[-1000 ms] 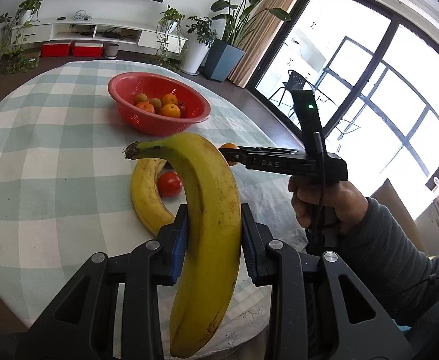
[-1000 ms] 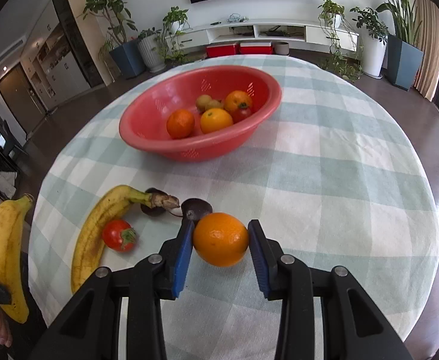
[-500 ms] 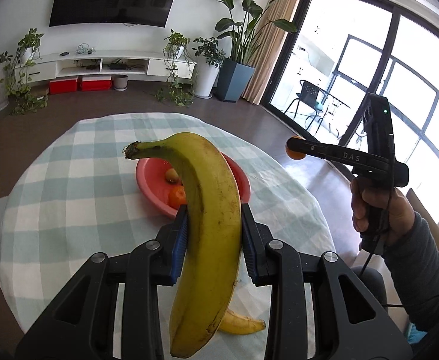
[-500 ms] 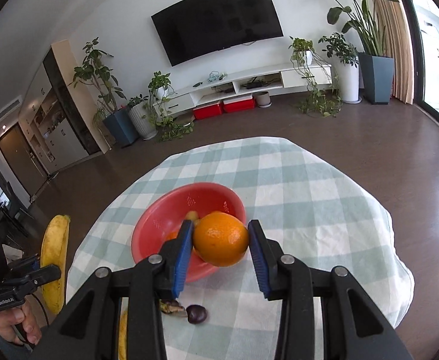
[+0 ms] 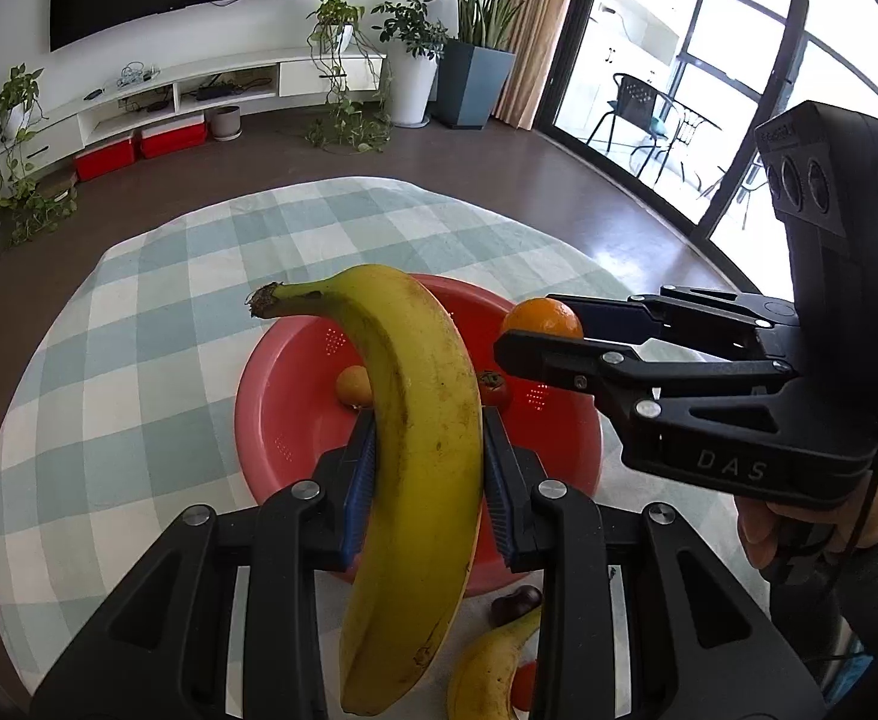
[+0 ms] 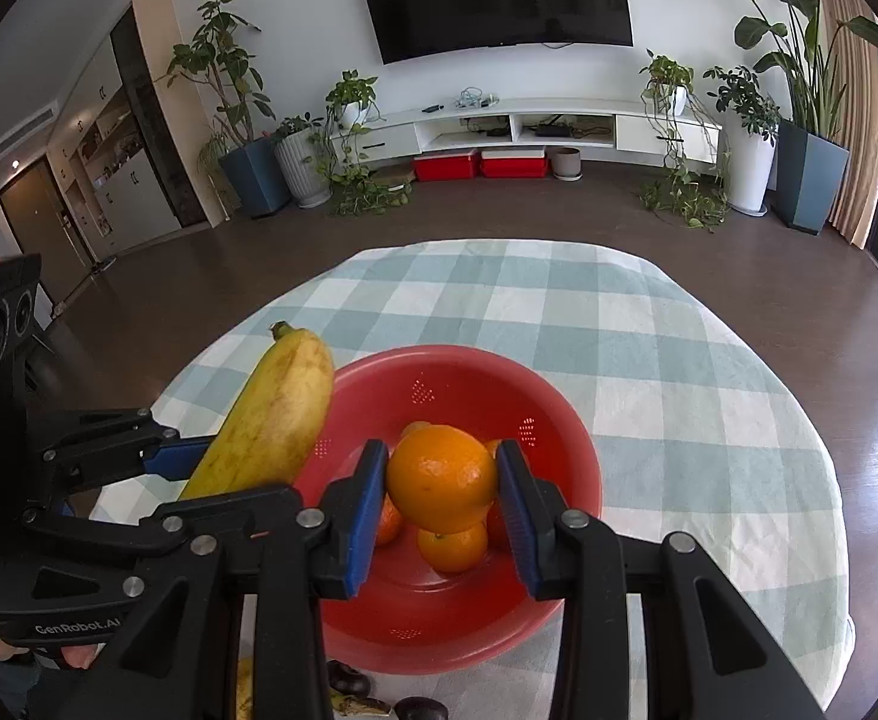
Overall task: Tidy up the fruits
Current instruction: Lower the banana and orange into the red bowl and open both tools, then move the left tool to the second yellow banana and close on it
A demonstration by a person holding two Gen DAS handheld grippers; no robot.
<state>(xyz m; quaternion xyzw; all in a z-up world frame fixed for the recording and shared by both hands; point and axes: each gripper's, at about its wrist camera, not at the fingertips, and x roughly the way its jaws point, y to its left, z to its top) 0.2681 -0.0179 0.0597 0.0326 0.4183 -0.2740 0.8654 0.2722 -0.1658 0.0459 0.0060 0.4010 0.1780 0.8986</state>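
My left gripper is shut on a yellow banana, held upright above the near part of the red colander basket. Just to its right, my right gripper is shut on an orange. In the right wrist view the right gripper holds the orange over the basket, where several oranges lie. The banana and left gripper stand close on the left.
The round table wears a green-and-white checked cloth. Near its front edge lie a second banana, a red tomato and a dark chestnut-like piece. A person's hand holds the right gripper's handle.
Both grippers have risen and moved forward with their fruit, from over the table's near side to above the red basket. They now stand close together, and both grips are unchanged.
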